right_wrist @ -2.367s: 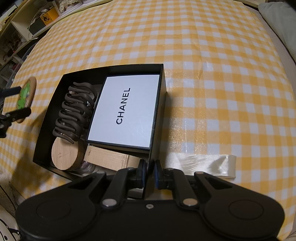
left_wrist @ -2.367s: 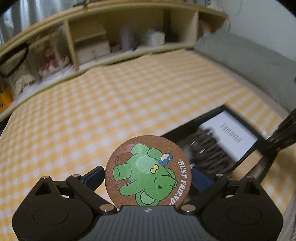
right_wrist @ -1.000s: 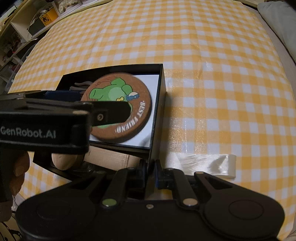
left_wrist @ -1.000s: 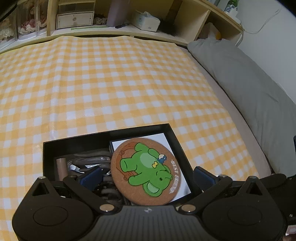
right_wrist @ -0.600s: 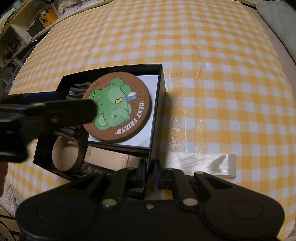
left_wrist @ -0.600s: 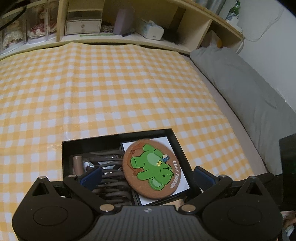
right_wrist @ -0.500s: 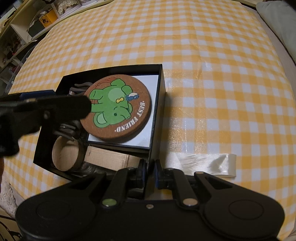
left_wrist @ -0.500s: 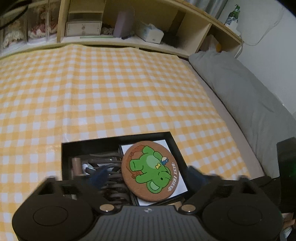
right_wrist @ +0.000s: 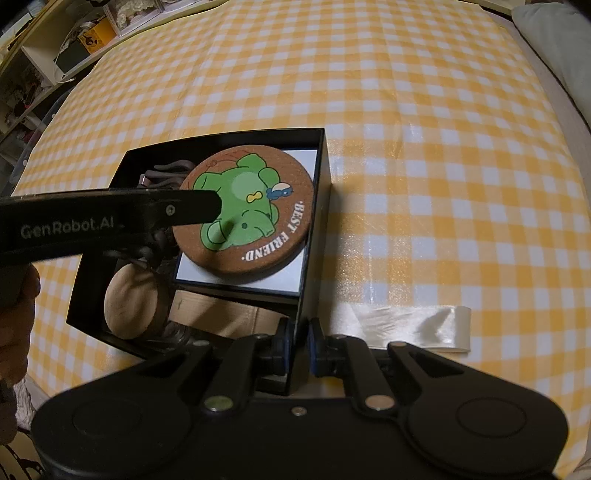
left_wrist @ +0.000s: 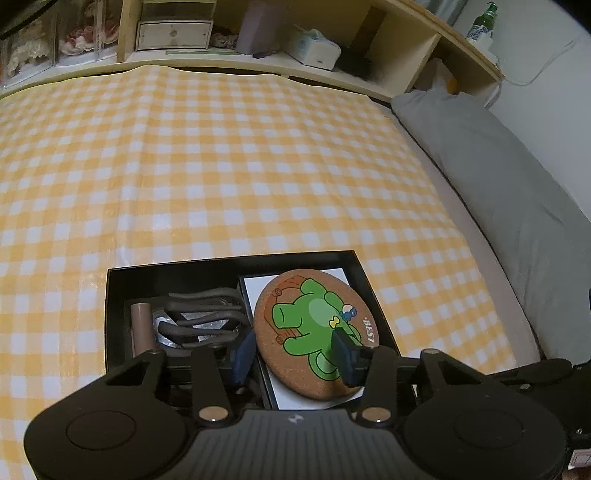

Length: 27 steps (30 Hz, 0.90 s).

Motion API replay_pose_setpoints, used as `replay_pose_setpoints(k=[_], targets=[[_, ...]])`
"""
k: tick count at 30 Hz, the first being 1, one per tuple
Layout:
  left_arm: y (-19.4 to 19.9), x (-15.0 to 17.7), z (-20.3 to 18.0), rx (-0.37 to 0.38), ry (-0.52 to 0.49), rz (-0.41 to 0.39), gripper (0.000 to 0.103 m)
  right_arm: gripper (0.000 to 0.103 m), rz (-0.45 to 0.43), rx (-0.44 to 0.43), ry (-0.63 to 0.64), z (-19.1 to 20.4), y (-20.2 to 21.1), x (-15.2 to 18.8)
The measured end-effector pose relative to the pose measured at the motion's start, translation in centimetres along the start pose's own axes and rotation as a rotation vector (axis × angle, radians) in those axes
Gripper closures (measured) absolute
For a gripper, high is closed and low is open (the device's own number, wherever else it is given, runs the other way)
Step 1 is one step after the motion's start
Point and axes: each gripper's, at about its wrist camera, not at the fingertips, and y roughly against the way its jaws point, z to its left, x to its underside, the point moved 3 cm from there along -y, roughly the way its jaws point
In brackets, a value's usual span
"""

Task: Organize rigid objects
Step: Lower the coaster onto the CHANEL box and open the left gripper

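Note:
A round cork coaster (left_wrist: pixel 314 332) with a green animal and "BEST FRIEND" lies on a white box (right_wrist: pixel 291 280) inside the black box (right_wrist: pixel 317 206). It also shows in the right wrist view (right_wrist: pixel 251 210). My left gripper (left_wrist: pixel 295 354) hovers over the coaster, jaws partly open, not holding it. One of its fingers (right_wrist: pixel 147 210) reaches over the black box from the left. My right gripper (right_wrist: pixel 298 345) is shut on the black box's near right wall. A brown hair claw (left_wrist: pixel 203 321) and a wooden disc (right_wrist: pixel 129 299) lie in the box's left part.
The black box rests on a yellow checked cloth (left_wrist: pixel 221 166). A clear tape strip (right_wrist: pixel 410 328) lies on the cloth right of the box. A grey pillow (left_wrist: pixel 498 184) lies along the right side. Wooden shelves (left_wrist: pixel 258 33) with boxes stand at the back.
The left gripper carried the coaster over the black box and let it go onto the white box. Its jaws have since narrowed above the coaster. The right gripper has kept still.

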Motion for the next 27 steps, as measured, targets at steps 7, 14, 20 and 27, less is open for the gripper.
replay_pose_setpoints(k=[7, 14, 20, 27], targets=[[0.2, -0.1, 0.4, -0.032, -0.028, -0.007, 0.057, 0.093, 0.0, -0.001, -0.001, 0.0, 0.0, -0.1], [0.4, -0.1, 1.7, -0.056, 0.006, -0.005, 0.056, 0.093, -0.001, 0.0, 0.0, 0.0, 0.0, 0.0], [0.9, 0.0, 1.0, -0.042, 0.008, -0.002, 0.051, 0.093, -0.002, 0.0, -0.001, 0.0, 0.0, 0.0], [2.5, 0.3, -0.7, -0.033, -0.049, -0.016, 0.019, 0.093, -0.002, -0.001, -0.001, 0.0, -0.1, 0.0]])
